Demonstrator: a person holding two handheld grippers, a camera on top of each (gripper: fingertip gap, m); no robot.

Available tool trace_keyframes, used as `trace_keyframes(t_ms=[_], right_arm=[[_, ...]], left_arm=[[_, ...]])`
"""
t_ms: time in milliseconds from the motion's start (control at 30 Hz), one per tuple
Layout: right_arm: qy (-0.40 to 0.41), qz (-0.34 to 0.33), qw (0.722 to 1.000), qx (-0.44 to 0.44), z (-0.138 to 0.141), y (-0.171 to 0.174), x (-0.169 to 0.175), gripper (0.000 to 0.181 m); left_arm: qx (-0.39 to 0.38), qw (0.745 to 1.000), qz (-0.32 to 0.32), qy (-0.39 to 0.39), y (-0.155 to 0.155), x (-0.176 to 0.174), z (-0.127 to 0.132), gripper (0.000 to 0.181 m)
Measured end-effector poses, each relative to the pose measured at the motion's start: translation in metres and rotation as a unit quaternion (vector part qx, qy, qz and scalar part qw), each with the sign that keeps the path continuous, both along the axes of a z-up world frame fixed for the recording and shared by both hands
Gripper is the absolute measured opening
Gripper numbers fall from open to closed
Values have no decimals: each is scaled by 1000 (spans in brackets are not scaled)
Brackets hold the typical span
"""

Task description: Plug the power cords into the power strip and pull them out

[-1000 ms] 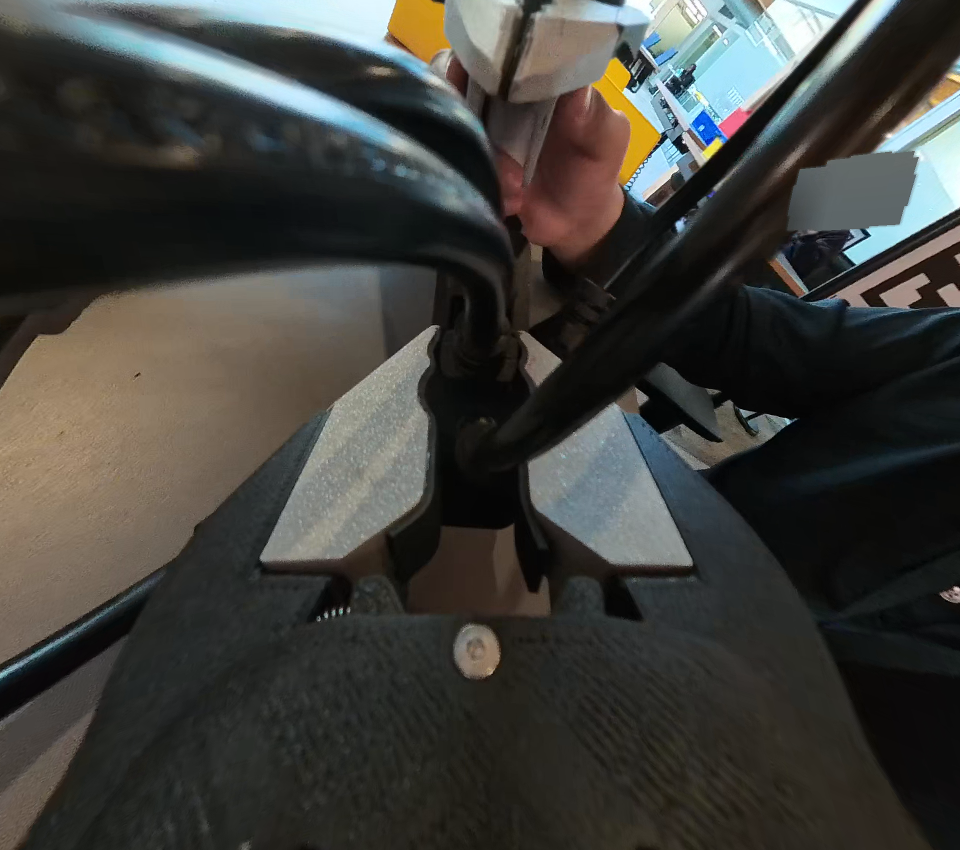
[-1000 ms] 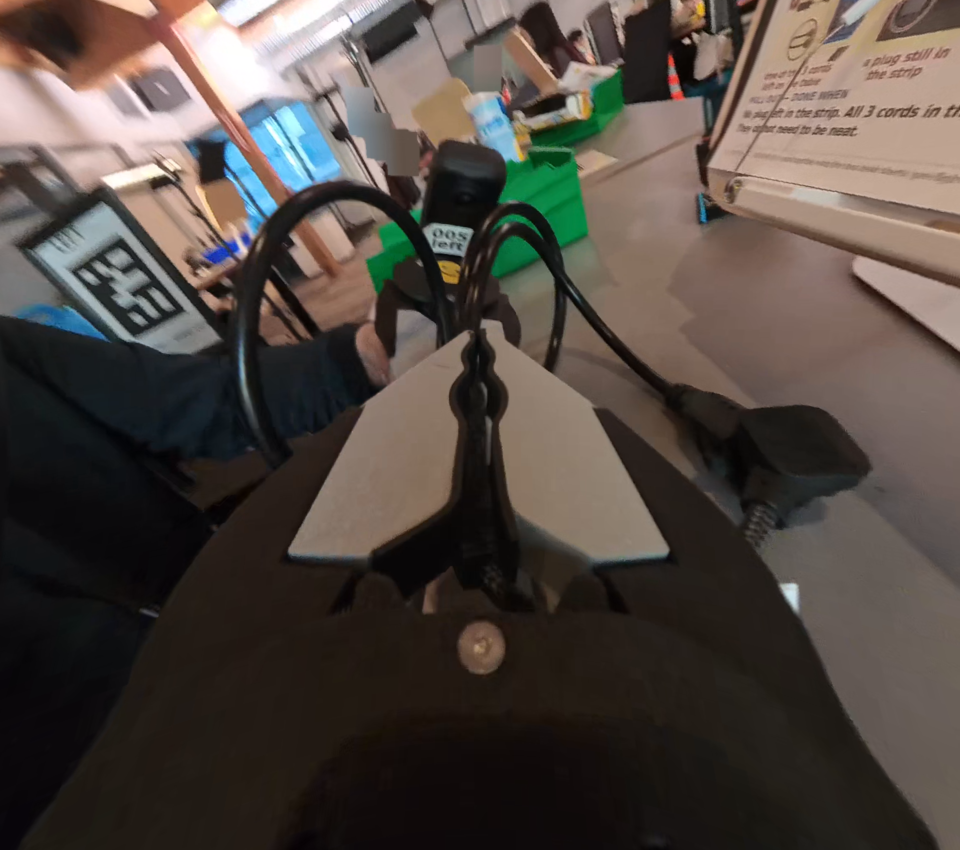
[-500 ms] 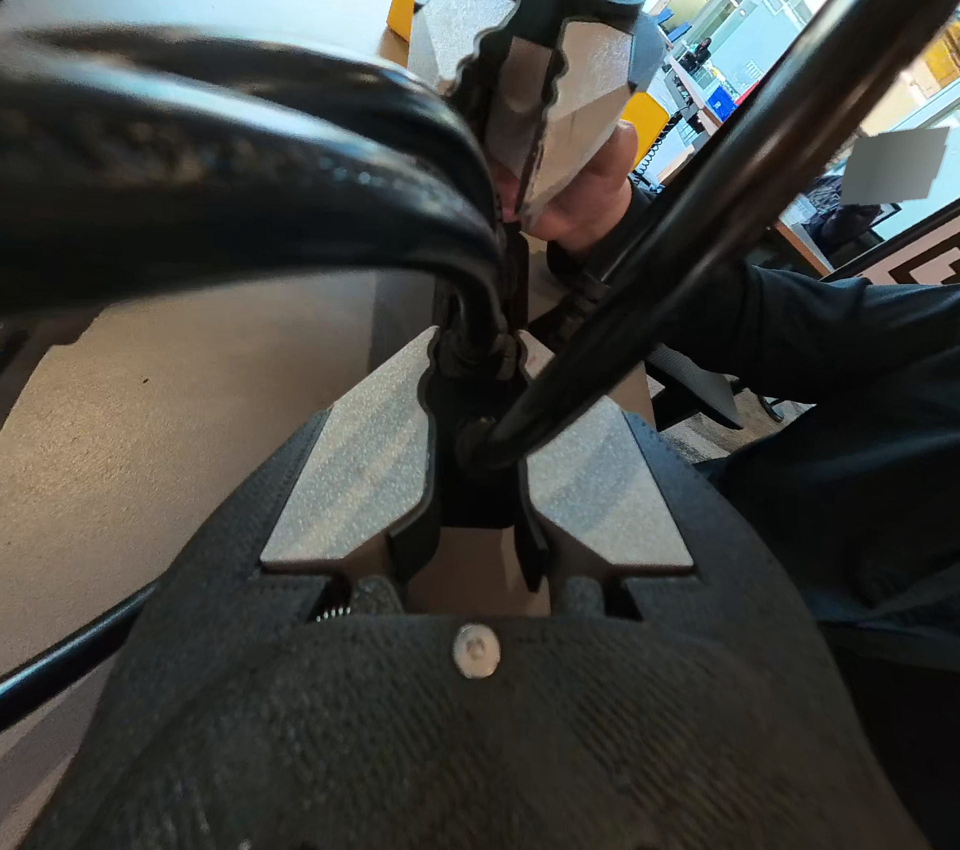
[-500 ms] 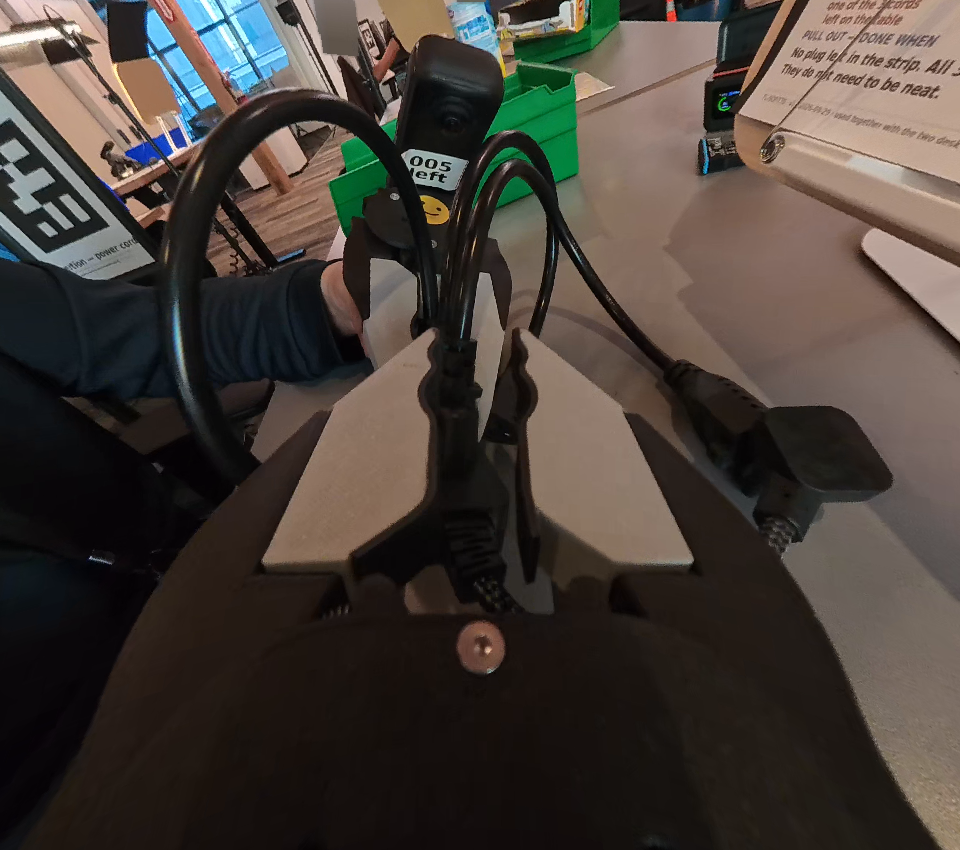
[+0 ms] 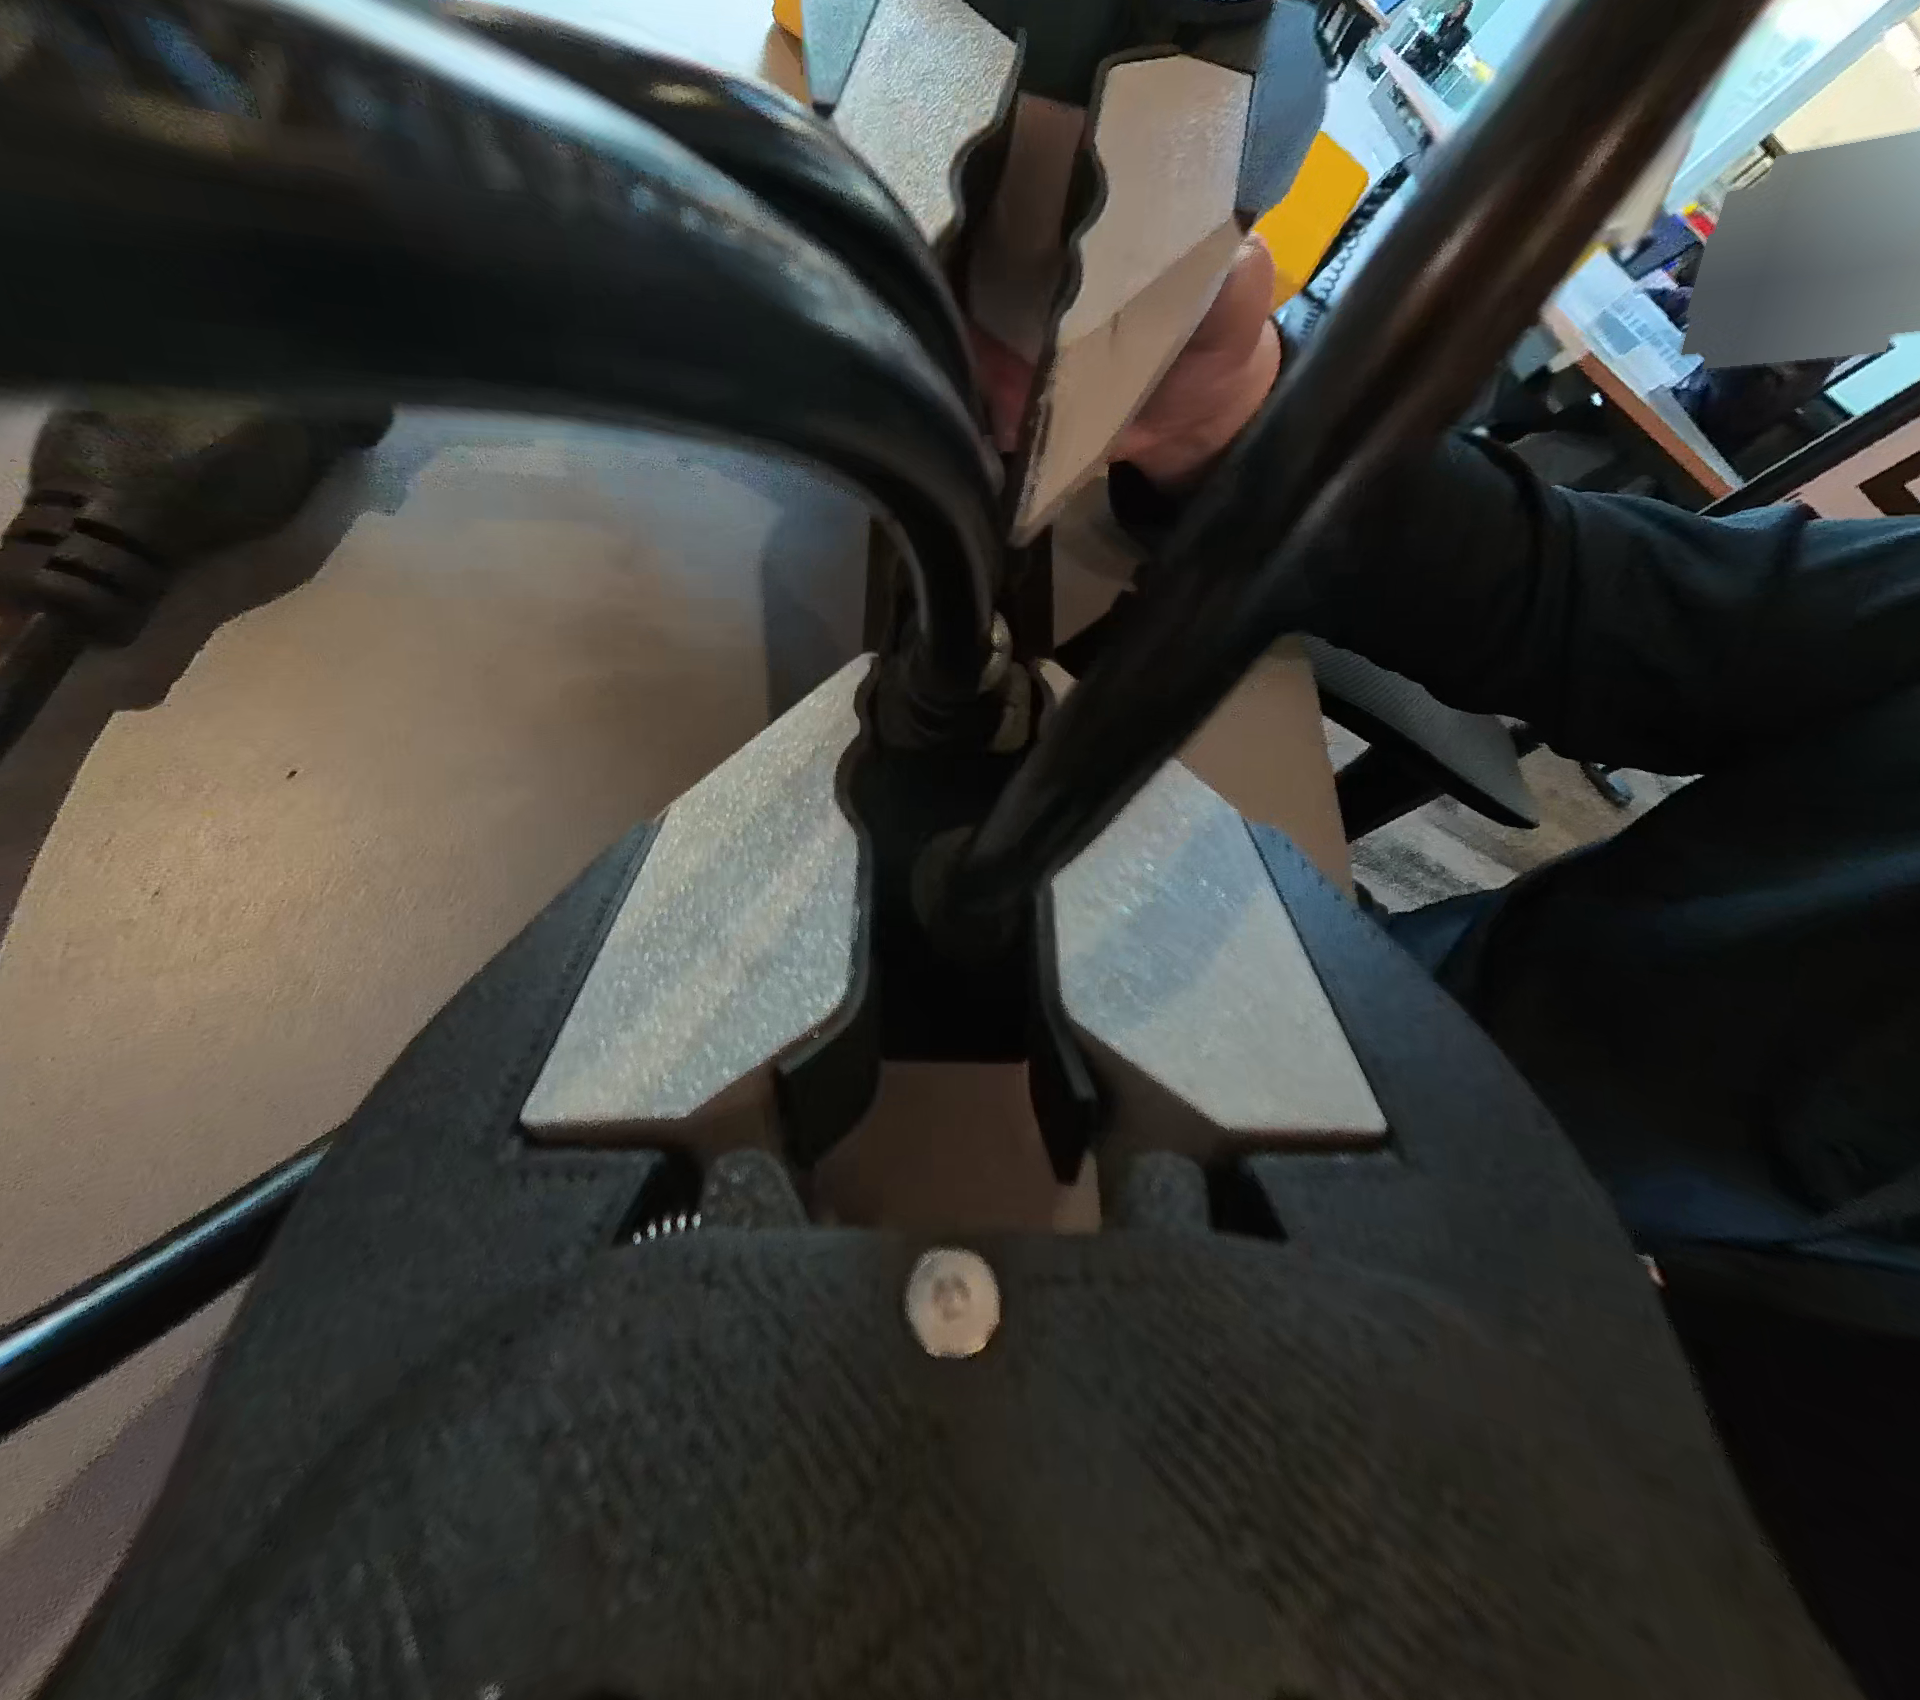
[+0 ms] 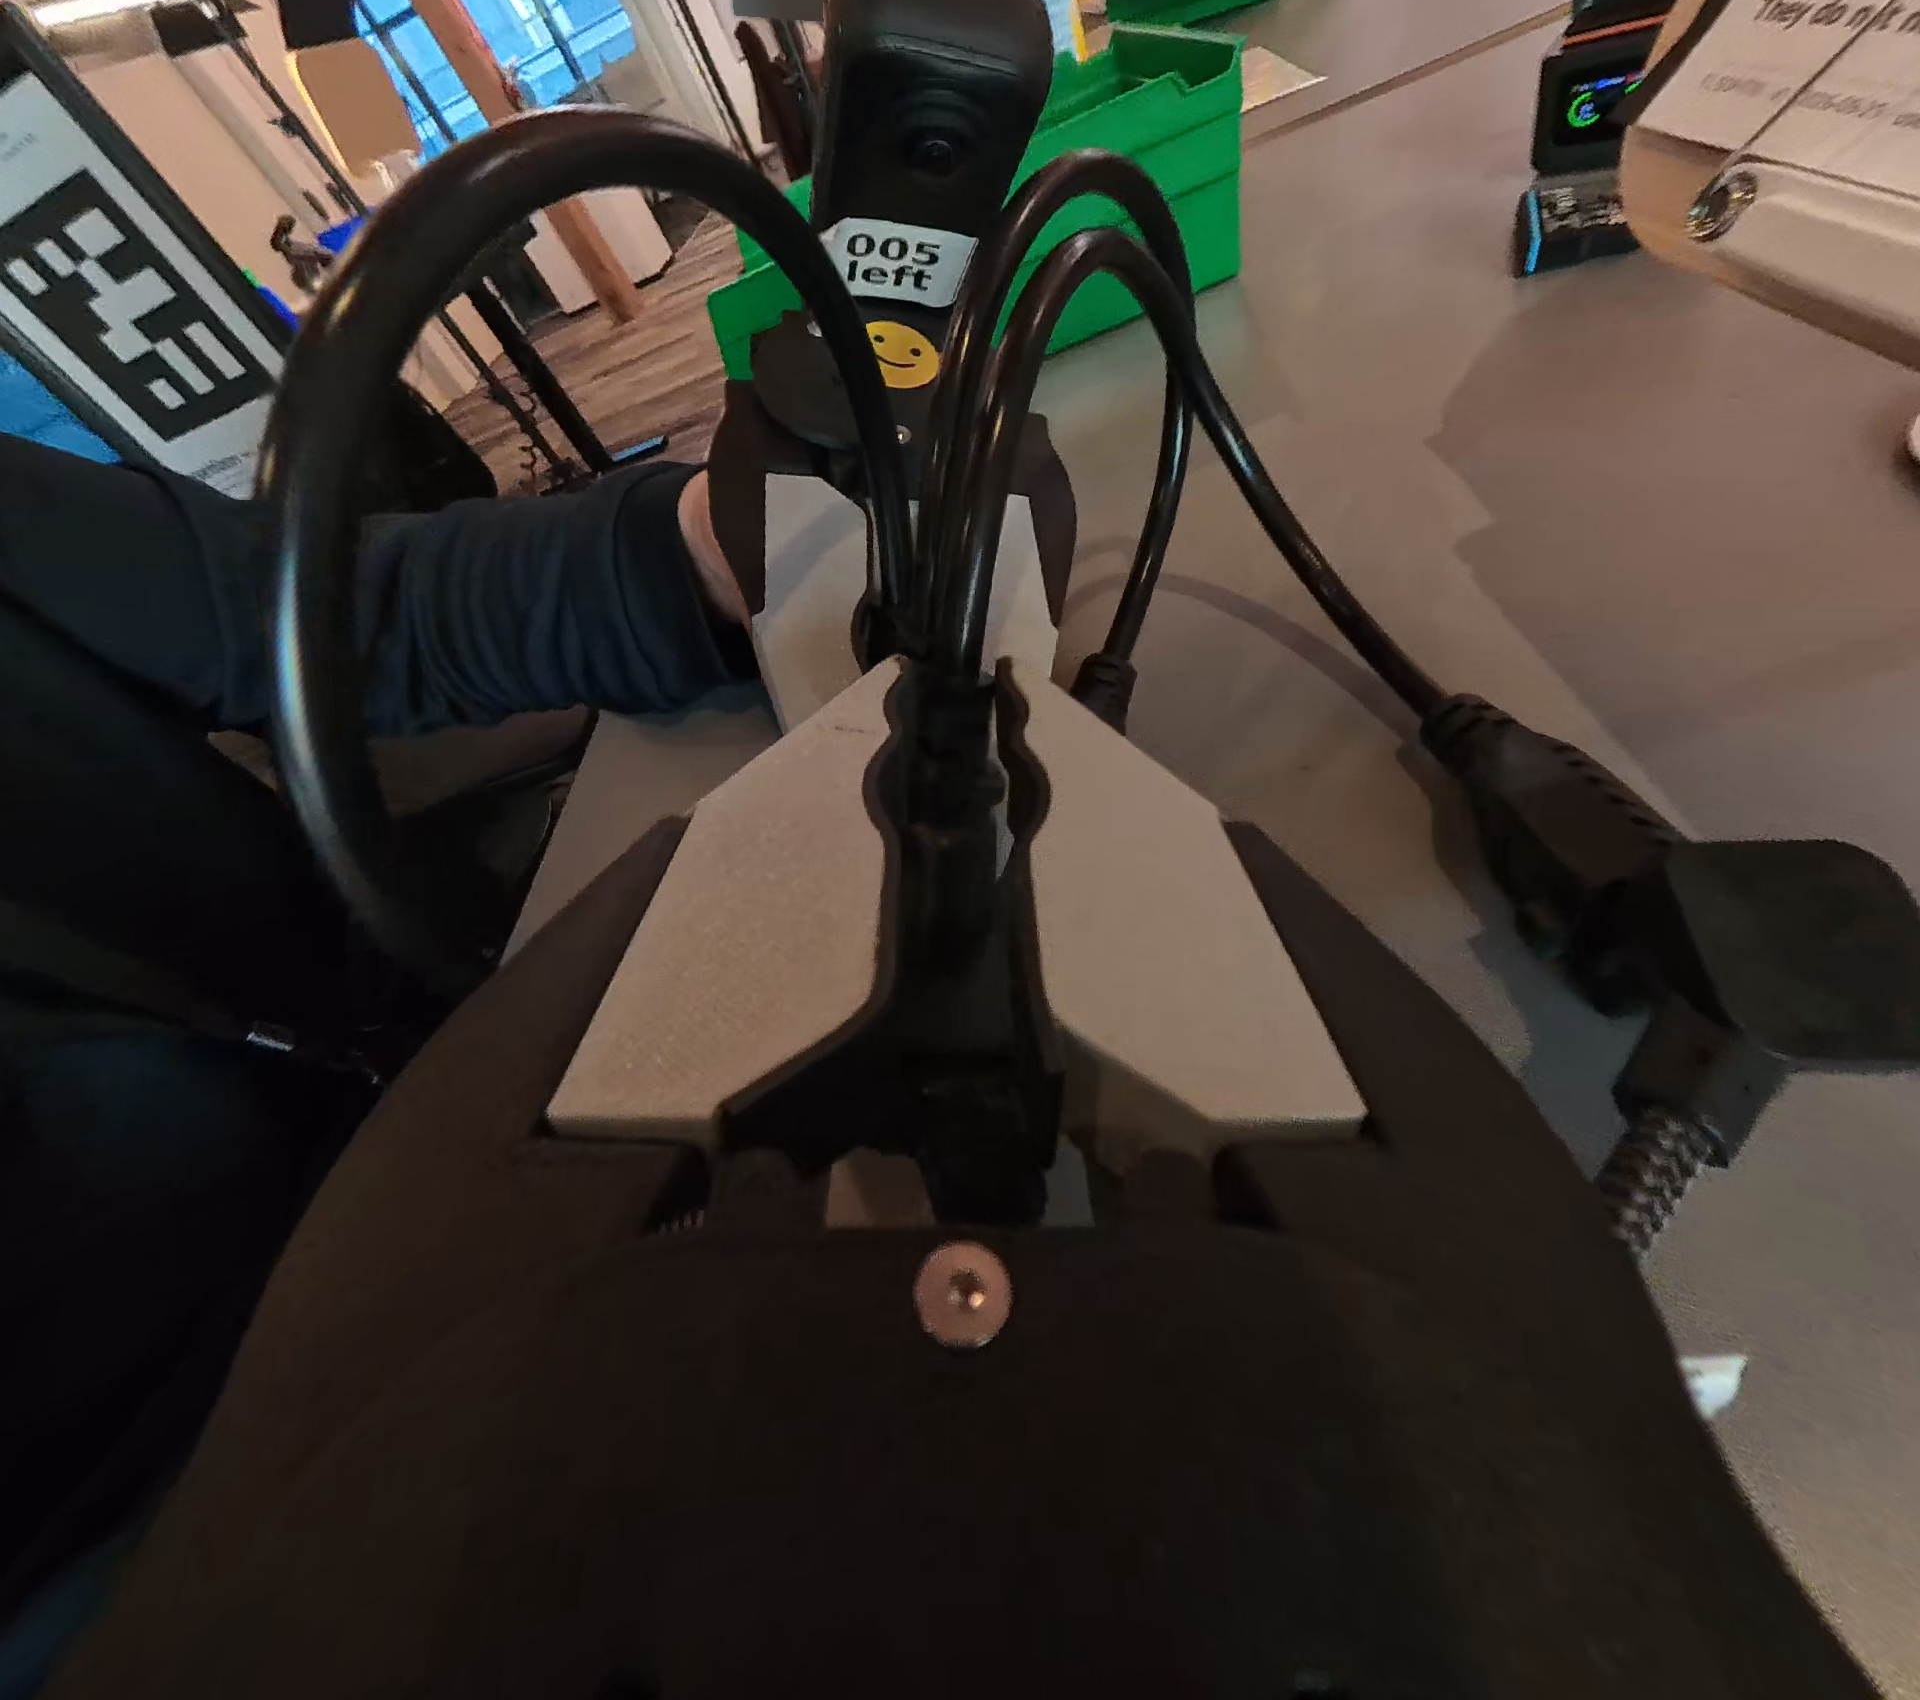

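Cords are what matter here: a bundle of black power cords [image 6: 307, 528] arches up in loops between the two claws, which face each other tip to tip over the near edge of the bench [image 6: 1558, 455]. The right claw [image 6: 951, 705] is pressed together on a strand that runs lengthwise down the slot between its fingers. The left claw [image 5: 951, 720] is likewise pinching the bundle where the loops gather, with one thick strand leaving to the upper right and others curving off to the left.

One strand drops from the loops to a black plug [image 6: 1538, 809] lying flat on the bench, right of the right claw and a little beyond its tips. Its long axis runs slantwise, cord end to the far left. A braided lead [image 6: 1652, 1172] sits just beside it. The power strip itself cannot be made out in either view.

Judging by this, the bundle is being separated or handed over. The right claw is the nearer one to that plug, so it would have to swing right and down to reach it. A green bin [image 6: 1143, 123] stands farther back.
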State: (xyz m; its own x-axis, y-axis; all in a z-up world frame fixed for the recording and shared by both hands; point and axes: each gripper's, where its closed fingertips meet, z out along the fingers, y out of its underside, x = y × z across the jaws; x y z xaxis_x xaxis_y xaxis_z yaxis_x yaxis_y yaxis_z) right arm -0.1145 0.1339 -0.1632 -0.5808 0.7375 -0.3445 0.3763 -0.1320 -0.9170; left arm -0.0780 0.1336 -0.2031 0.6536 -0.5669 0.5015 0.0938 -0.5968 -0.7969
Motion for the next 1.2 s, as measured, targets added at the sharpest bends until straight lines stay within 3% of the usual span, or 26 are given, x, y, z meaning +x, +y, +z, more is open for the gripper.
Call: trace_keyframes(t_ms=[200,1033,1200], right_arm=[[-3,-2,1000,16,-4,-4,-2,12],[10,-75,995,-68,2,7,-12,5],[7,-55,995,-80,1,10,-16,4]], left_arm=[[4,1000,0,14,0,0,-1,24],[-21,1000,18,-14,2,-4,-3,25],[-24,999,33,-21,7,-6,-3,25]])
